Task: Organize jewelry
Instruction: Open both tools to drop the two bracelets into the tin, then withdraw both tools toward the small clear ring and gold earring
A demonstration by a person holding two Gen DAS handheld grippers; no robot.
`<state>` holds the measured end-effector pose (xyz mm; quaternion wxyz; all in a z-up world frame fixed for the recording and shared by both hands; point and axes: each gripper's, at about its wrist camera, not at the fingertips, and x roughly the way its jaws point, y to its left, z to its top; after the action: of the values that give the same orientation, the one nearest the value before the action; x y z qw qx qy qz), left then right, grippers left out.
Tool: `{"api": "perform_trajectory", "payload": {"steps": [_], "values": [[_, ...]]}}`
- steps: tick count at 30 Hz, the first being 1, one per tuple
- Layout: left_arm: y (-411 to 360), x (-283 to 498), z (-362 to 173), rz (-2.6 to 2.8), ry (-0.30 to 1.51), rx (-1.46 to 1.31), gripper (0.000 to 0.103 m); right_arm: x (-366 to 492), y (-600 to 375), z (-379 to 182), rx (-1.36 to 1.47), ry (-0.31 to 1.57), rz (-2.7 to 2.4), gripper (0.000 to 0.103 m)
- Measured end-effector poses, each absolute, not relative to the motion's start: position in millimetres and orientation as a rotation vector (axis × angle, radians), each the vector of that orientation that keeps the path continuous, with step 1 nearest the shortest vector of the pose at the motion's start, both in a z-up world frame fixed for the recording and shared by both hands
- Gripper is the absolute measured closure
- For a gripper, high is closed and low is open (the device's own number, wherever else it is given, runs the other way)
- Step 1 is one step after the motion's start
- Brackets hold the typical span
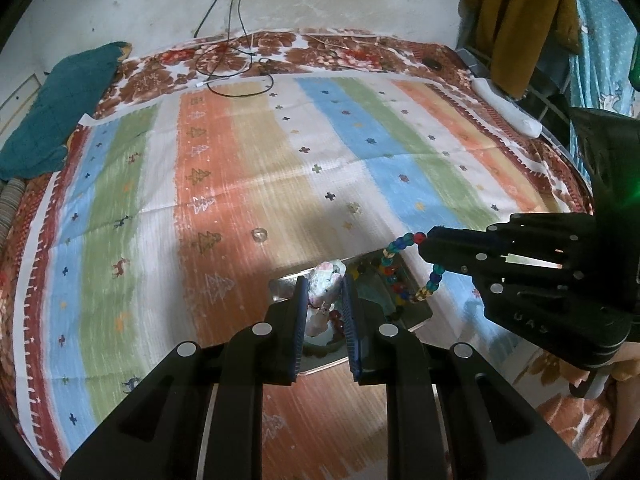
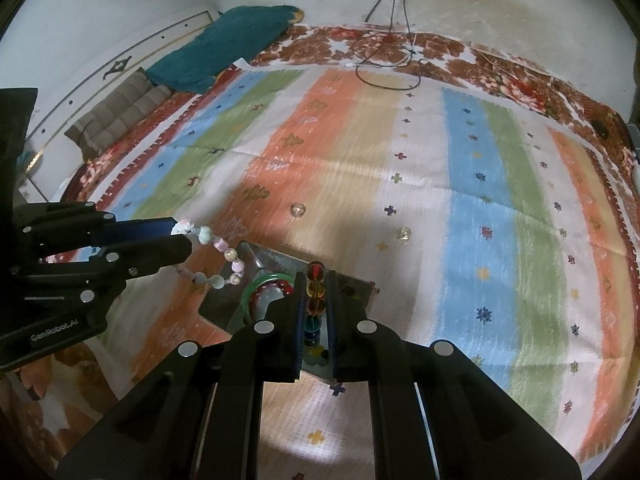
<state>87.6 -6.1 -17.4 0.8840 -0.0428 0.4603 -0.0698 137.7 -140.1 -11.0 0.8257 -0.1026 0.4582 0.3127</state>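
Observation:
My left gripper [image 1: 325, 284] is shut on a pale pink-and-white bead bracelet [image 1: 325, 280]. In the right wrist view that bracelet [image 2: 224, 258] hangs in a loop from the left gripper [image 2: 180, 236]. My right gripper [image 2: 315, 280] is shut on a bracelet of red, yellow, green and blue beads [image 2: 315, 276]. From the left wrist view, the coloured bracelet [image 1: 394, 264] dangles from the right gripper [image 1: 427, 240]. Both bracelets hang over a metal tray [image 2: 244, 254], which holds a green bangle [image 2: 266, 280]. The tray [image 1: 285, 280] lies under both grippers on the striped cloth [image 1: 248, 168].
A clear ring [image 2: 298, 210] and a second one [image 2: 404, 233] lie on the cloth beyond the tray. A teal cloth [image 1: 60, 108] sits at the far left, black cables [image 1: 236, 64] at the back, a white bar [image 1: 504, 108] and hanging clothes [image 1: 516, 20] at the right.

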Motion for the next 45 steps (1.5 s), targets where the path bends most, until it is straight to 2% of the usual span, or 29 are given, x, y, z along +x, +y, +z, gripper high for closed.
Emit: {"api": "perform_trajectory", "payload": {"steps": [9, 12, 19, 21, 32, 45], "values": [[-9, 82, -20, -0.131, 0.975, -0.094, 0.084, 139, -137, -17, -0.241, 1.016, 0.634, 0.090], [-7, 84, -19, -0.116, 0.982, -0.105, 0.081, 141, -139, -17, -0.237, 1.016, 0.620, 0.066], [-2, 89, -19, -0.095, 0.991, -0.121, 0.060, 146, -144, -20, -0.230, 1.035, 0.586, 0.061], [0, 91, -21, -0.091, 0.998, -0.124, 0.057, 148, -145, -20, -0.224, 1.037, 0.582, 0.059], [11, 100, -26, -0.053, 1.013, -0.148, 0.049, 156, -148, -21, -0.205, 1.044, 0.567, 0.050], [28, 120, -35, 0.027, 1.031, -0.193, 0.039, 179, -153, -24, -0.179, 1.069, 0.511, 0.044]]}}
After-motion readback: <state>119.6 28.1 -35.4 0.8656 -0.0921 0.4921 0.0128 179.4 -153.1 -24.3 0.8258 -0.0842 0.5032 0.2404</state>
